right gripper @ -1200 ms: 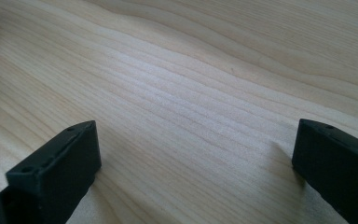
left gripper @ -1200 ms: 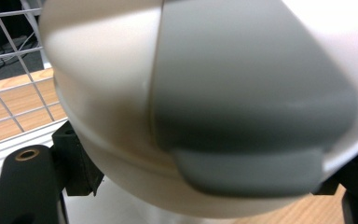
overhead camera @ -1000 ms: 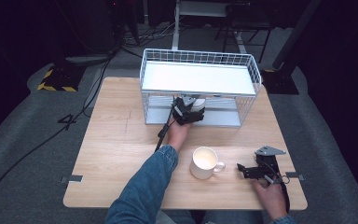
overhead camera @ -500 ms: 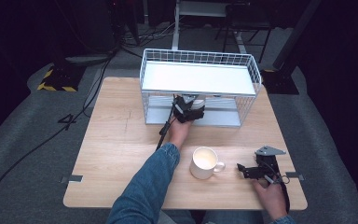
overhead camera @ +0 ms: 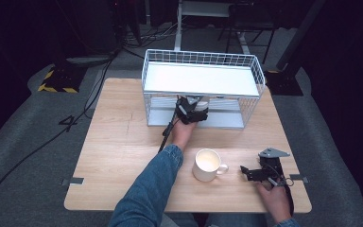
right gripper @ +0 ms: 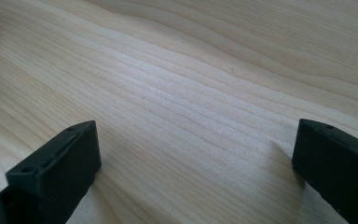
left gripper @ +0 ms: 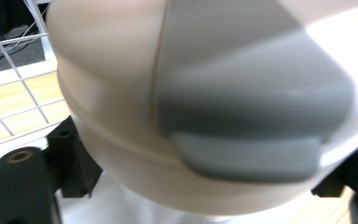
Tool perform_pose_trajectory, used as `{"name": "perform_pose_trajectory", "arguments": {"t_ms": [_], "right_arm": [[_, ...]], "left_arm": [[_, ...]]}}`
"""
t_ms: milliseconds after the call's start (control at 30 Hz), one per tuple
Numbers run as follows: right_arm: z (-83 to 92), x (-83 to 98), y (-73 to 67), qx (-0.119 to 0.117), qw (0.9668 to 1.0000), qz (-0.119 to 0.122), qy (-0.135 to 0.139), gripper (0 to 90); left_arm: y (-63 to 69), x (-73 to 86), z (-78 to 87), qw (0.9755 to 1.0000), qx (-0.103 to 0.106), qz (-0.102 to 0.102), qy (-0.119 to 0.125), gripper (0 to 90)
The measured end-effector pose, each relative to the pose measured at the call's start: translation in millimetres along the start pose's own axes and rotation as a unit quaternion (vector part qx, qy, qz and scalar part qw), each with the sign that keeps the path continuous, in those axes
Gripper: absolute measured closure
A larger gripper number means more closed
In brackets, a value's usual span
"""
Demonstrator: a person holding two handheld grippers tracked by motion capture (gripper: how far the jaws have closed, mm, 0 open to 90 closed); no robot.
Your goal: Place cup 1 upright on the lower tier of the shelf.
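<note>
My left gripper (overhead camera: 194,108) reaches into the lower shelf of a white wire rack (overhead camera: 201,80). A cream rounded cup-like thing (left gripper: 182,93) sits very close between its jaws; the jaws have just been opening, and the black fingers (left gripper: 23,182) stand off to each side of it. A cream mug (overhead camera: 208,164) stands upright on the wooden table (overhead camera: 123,142), near the front. To the mug's right, my right gripper (overhead camera: 246,173) rests low on the table, its jaws wide open over bare wood (right gripper: 193,140).
The rack's white top shelf (overhead camera: 198,78) covers most of the lower level. The left forearm in a denim sleeve (overhead camera: 146,194) crosses the table's middle. A black cable (overhead camera: 166,132) trails from the left gripper.
</note>
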State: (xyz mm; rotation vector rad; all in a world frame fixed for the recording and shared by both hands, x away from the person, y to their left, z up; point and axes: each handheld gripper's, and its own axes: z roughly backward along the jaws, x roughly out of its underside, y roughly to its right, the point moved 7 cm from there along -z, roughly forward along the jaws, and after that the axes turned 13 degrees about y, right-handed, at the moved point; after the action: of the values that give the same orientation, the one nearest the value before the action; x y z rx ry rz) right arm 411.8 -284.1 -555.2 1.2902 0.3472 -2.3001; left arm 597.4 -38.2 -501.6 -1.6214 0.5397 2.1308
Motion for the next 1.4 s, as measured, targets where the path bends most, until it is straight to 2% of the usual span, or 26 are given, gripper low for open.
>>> {"name": "perform_pose_trajectory", "arguments": {"t_ms": [67, 133, 267, 433, 667, 867, 933, 967, 1067, 1133, 1267, 1400], "right_arm": [[0.0, 0.0, 0.0, 0.0, 1.0, 0.0, 0.0, 1.1], [0.0, 0.0, 0.0, 0.0, 1.0, 0.0, 0.0, 1.1], [0.0, 0.0, 0.0, 0.0, 1.0, 0.0, 0.0, 1.1], [0.0, 0.0, 0.0, 0.0, 1.0, 0.0, 0.0, 1.1], [0.0, 0.0, 0.0, 0.0, 1.0, 0.0, 0.0, 1.1], [-0.4, -0.2, -0.2, 0.0, 1.0, 0.001, 0.0, 1.1], [-0.7, -0.4, -0.8, 0.0, 1.0, 0.0, -0.001, 1.1], [-0.7, -0.4, -0.7, 0.0, 1.0, 0.0, -0.001, 1.1], [-0.7, -0.4, -0.7, 0.0, 1.0, 0.0, 0.0, 1.0], [-0.7, -0.4, -0.7, 0.0, 1.0, 0.0, 0.0, 1.1], [-0.8, -0.4, -0.7, 0.0, 1.0, 0.0, 0.0, 1.1], [-1.0, -0.6, -0.9, -0.001, 1.0, 0.0, 0.0, 1.0]], "left_arm": [[0.2, -0.4, 0.2, 1.0, -0.003, -0.004, -0.001, 14.3], [2.0, -1.4, 0.4, 1.0, 0.001, -0.005, 0.0, 10.1], [2.3, -1.9, 1.0, 0.9999, 0.009, 0.009, 0.002, 0.2], [2.2, -0.9, 5.8, 0.9998, 0.018, 0.007, 0.004, 0.0], [3.0, -2.4, 14.5, 0.9996, 0.022, 0.016, 0.005, 0.0], [5.2, -7.1, 30.8, 0.9993, 0.021, 0.026, 0.014, 0.0], [3.7, -6.7, 37.9, 0.9986, 0.034, 0.04, 0.006, 0.0], [4.6, -5.9, 40.4, 0.998, 0.03, 0.056, 0.006, 0.0], [2.8, -4.2, 46.0, 0.9983, 0.03, 0.049, 0.007, 0.0], [2.9, -2.3, 55.6, 0.9987, 0.031, 0.039, 0.008, 0.0], [3.8, -3.2, 66.7, 0.9986, 0.034, 0.038, 0.014, 0.0], [4.1, -7.6, 87.4, 0.9984, 0.035, 0.037, 0.026, 0.0]]}}
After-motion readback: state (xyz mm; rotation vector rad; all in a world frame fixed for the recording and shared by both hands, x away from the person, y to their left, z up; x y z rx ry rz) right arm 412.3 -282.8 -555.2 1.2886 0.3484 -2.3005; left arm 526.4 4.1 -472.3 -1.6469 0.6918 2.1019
